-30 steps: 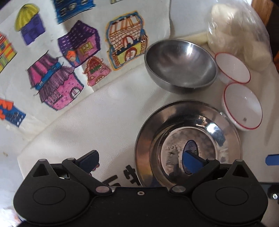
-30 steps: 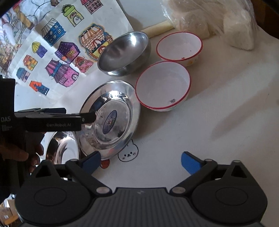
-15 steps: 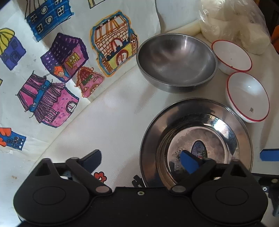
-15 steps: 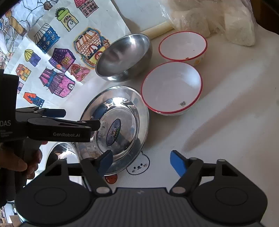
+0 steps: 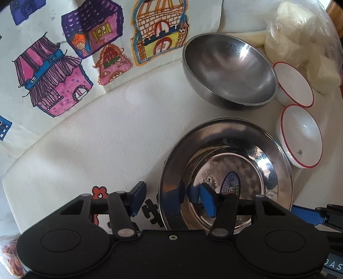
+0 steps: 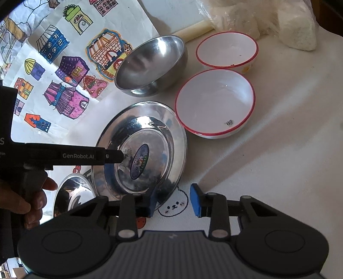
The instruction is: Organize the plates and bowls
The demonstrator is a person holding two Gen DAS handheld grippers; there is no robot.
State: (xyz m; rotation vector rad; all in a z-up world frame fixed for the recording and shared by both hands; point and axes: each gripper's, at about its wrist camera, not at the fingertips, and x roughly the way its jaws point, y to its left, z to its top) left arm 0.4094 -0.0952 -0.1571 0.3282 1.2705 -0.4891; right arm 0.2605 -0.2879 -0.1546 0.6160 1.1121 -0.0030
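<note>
A shiny steel plate [image 5: 246, 150] with a sticker lies on the white cloth; it also shows in the right wrist view [image 6: 171, 133]. My left gripper [image 5: 173, 198] is open and straddles the plate's near-left rim, one finger inside the plate and one outside. My right gripper [image 6: 174, 202] is open, its left finger at the plate's near edge. Behind stand a steel bowl [image 5: 229, 70] [image 6: 150, 64] and two white red-rimmed bowls, one near [image 6: 214, 103] [image 5: 300, 139] and one far [image 6: 227, 49] [image 5: 293, 83].
A second steel dish [image 6: 72, 195] sits at the lower left by the hand. A sheet of coloured house drawings [image 5: 64, 53] covers the left. A plastic bag of white lumps [image 6: 268, 19] lies at the back right.
Both grippers moved forward to the steel plate. The left now straddles its rim. The right's jaws narrowed, its left finger reaching the plate's edge.
</note>
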